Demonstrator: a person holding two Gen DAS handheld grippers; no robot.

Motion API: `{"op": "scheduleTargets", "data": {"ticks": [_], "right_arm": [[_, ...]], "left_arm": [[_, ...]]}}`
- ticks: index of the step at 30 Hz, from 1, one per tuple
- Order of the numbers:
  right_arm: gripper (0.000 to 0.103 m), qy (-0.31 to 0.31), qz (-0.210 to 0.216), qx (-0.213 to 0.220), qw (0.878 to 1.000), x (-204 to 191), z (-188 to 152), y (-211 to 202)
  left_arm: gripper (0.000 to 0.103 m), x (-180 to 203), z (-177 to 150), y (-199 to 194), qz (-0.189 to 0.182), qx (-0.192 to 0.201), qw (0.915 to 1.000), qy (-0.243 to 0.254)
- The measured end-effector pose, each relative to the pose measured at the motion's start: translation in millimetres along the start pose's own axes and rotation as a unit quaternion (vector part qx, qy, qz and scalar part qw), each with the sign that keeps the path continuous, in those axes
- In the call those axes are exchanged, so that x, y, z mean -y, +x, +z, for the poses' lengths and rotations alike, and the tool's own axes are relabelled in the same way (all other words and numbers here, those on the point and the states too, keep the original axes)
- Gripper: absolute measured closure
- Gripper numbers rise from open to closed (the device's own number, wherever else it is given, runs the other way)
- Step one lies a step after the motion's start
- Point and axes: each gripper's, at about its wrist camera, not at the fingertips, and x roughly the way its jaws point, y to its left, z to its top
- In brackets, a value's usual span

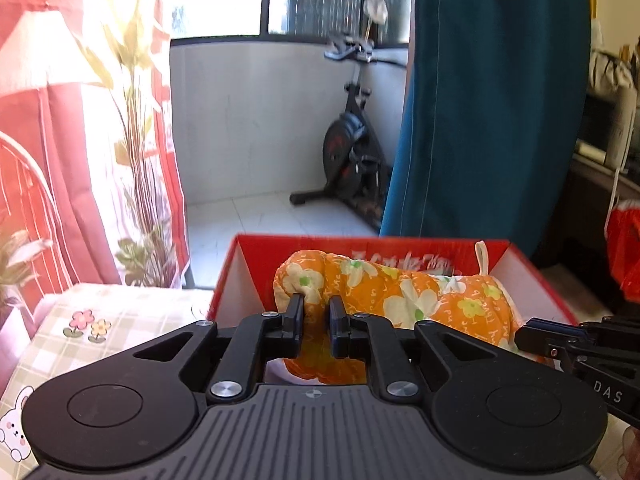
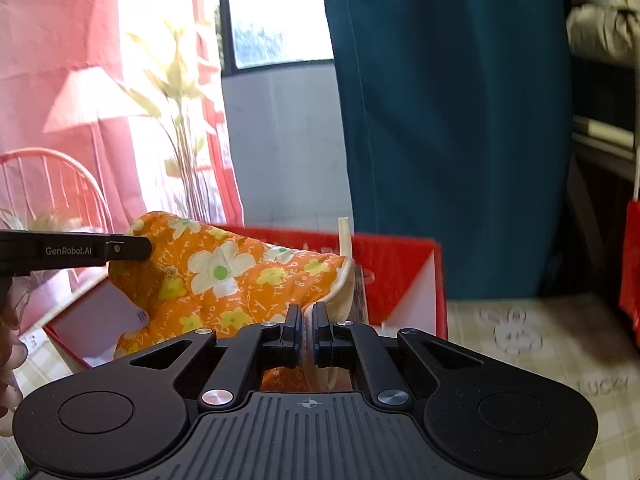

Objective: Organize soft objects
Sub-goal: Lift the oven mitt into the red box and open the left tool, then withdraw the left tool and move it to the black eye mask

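An orange oven mitt [image 1: 400, 292] with white and yellow flowers hangs stretched between both grippers, over an open red cardboard box [image 1: 300, 239]. My left gripper [image 1: 317, 305] is shut on the mitt's rounded fingertip end, with fabric bunched between its pads. My right gripper [image 2: 307, 317] is shut on the cream-lined cuff edge of the mitt [image 2: 224, 276], beside its hanging loop [image 2: 344, 236]. In the right wrist view the left gripper [image 2: 149, 249] comes in from the left onto the mitt, above the box [image 2: 400, 245]. In the left wrist view the right gripper [image 1: 520, 336] shows at the right edge.
The box stands on a table with a pale checked cloth [image 1: 120, 320] printed with flowers and rabbits. Behind it hang a teal curtain [image 1: 492, 120] and a red curtain [image 1: 52, 160]. An exercise bike [image 1: 352, 148] stands by the window. A red bag [image 2: 632, 264] is at the right.
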Motion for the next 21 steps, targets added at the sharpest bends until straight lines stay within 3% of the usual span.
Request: {"op": "scheduleTargets", "data": {"ticks": [2, 4, 6, 8, 10, 13, 17, 19, 21], "right_arm": [[0.098, 0.006, -0.003, -0.012, 1.0, 1.5, -2.1, 6.0], [0.096, 0.008, -0.004, -0.024, 1.0, 0.3, -3.6, 10.4], [0.09, -0.002, -0.006, -0.025, 1.0, -2.2, -5.0, 11.1], [0.078, -0.02, -0.013, -0.018, 1.0, -6.8, -5.8, 9.3], [0.06, -0.029, -0.013, -0.015, 0.999, -7.5, -9.2, 1.2], [0.045, -0.033, -0.009, -0.011, 0.999, -8.9, -9.8, -7.4], [0.027, -0.033, -0.008, -0.002, 0.999, -11.3, -11.0, -20.7], [0.011, -0.025, -0.008, 0.007, 1.0, -9.8, -10.9, -28.9], [0.004, -0.016, -0.005, 0.011, 1.0, -8.7, -11.0, -36.3]], "left_arm": [[0.066, -1.4, -0.6, 3.9, -0.002, -0.007, 1.0, -0.001], [0.034, -2.9, -1.3, 1.9, -0.005, -0.002, 1.0, -0.002], [0.027, -2.2, -0.5, -2.3, -0.004, 0.006, 1.0, 0.002], [0.02, -2.2, 0.0, -5.8, -0.008, 0.003, 1.0, 0.004], [0.011, -2.8, -0.6, -10.4, -0.014, -0.001, 0.9999, 0.003], [0.002, -4.6, -2.6, -19.8, -0.016, -0.002, 0.9999, 0.005], [0.0, -7.1, -6.2, -35.2, -0.008, -0.01, 0.9999, -0.001], [0.0, -7.9, -8.7, -44.2, -0.001, -0.01, 0.9999, -0.002], [0.0, -8.1, -12.1, -52.5, 0.001, -0.01, 1.0, -0.001]]}}
